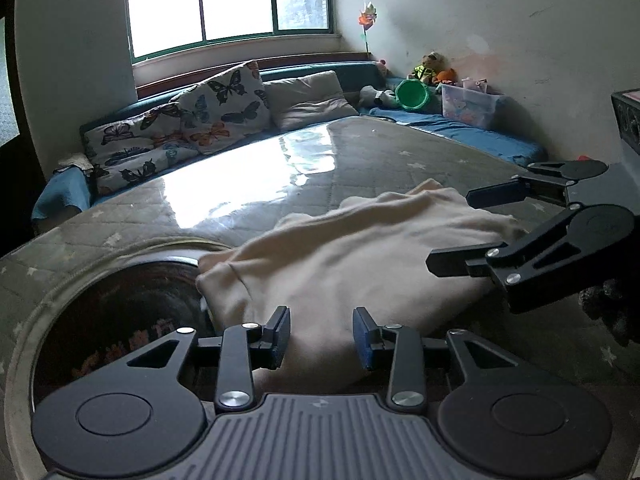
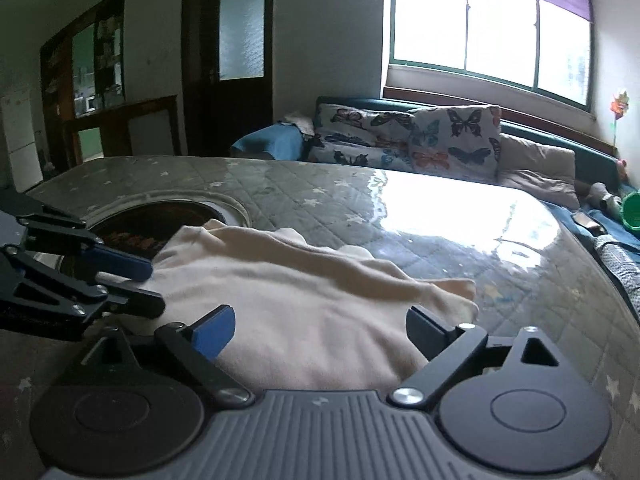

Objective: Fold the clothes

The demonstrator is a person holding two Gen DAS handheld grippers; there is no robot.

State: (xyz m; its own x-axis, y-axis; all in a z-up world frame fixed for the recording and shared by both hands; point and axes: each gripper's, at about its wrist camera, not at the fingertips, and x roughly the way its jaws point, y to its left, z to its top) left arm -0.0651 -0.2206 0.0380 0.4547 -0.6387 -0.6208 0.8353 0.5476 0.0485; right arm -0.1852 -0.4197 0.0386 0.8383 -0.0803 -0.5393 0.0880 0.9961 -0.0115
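Note:
A cream garment [image 1: 344, 256] lies folded in a loose bundle on a round quilted table [image 1: 392, 152]. My left gripper [image 1: 322, 338] is open at its near edge, jaws apart over the cloth, holding nothing. My right gripper [image 1: 452, 228] comes in from the right, open, with its fingers over the bundle's right side. In the right wrist view the garment [image 2: 304, 308] fills the gap between my open right gripper's [image 2: 320, 332] jaws. My left gripper [image 2: 148, 288] sits at the bundle's left edge, open.
A round hole [image 1: 120, 320] in the table top lies left of the garment, partly under it. Butterfly cushions [image 1: 192, 120] and a bench line the far side. Toys, a green tub [image 1: 412, 94] and a plastic box [image 1: 472, 104] sit at the back right. A door [image 2: 228, 56] stands at far left.

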